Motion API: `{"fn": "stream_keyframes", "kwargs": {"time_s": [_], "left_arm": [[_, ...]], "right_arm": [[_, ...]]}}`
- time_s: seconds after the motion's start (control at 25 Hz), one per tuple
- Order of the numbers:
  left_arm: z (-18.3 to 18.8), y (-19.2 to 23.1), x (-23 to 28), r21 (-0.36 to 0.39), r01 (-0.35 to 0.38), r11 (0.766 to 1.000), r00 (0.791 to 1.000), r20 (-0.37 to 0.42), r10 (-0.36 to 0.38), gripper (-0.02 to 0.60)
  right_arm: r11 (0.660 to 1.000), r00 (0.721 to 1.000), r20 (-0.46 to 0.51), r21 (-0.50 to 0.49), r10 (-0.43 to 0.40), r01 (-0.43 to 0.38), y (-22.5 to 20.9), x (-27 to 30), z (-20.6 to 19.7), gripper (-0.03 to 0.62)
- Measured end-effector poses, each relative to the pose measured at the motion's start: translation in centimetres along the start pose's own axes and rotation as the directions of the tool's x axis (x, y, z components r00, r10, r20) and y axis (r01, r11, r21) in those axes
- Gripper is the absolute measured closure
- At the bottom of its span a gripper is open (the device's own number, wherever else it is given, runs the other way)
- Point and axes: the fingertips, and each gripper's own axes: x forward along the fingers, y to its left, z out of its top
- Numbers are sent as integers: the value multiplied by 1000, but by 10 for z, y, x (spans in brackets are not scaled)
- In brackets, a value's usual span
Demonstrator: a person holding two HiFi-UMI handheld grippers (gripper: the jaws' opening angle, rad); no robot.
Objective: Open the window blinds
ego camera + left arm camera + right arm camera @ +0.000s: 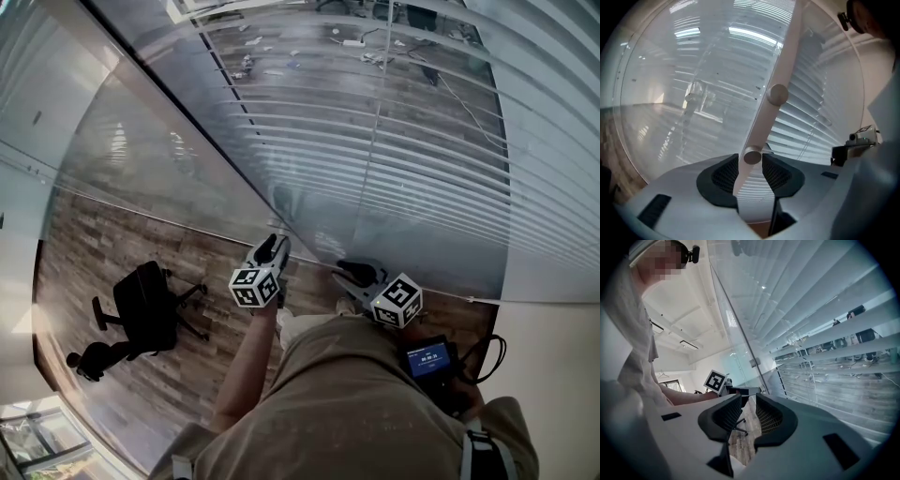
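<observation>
Between the parted jaws of the left gripper (751, 164) a white wand (780, 79) is seen slanting upward, with a gap left beside one pad. The right gripper (749, 404) is held with its jaws apart and nothing between them. The blinds (806, 117) are hung close ahead of both grippers, lowered, their slats partly tilted.

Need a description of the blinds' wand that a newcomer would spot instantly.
Start at the white slatted blinds covering the window. A slim white wand hangs in front of them, passing between the open jaws of the left gripper. Unlike the parallel slats behind, it is one rod slanting across them, with two round knobs.
</observation>
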Motion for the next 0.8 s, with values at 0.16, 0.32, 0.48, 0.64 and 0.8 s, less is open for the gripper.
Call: {"fn": "stream_keyframes", "kwargs": {"time_s": [0.16, 0.32, 0.48, 0.64, 0.8], "left_arm": [[4, -8, 6, 17, -3, 1000, 1000, -7, 3, 413], [4, 0, 7, -154, 25, 988, 1000, 15, -23, 449], [4, 4, 7, -505, 185, 843, 982, 122, -142, 451], [5, 6, 7, -637, 253, 728, 967, 188, -172, 453], [4, 7, 8, -720, 309, 622, 951, 235, -200, 453]], "right_arm": [[1000, 1000, 1, -2, 1, -1, 0, 0, 1, 491], [1000, 1000, 3, -1, -1, 1, -1, 0, 0, 491], [1000, 1000, 5, -1, -7, 7, -2, -1, 0, 491], [1000, 1000, 4, -2, -8, 8, -1, -1, 1, 491], [1000, 1000, 3, -1, -5, 5, -1, -1, 0, 491]]}}
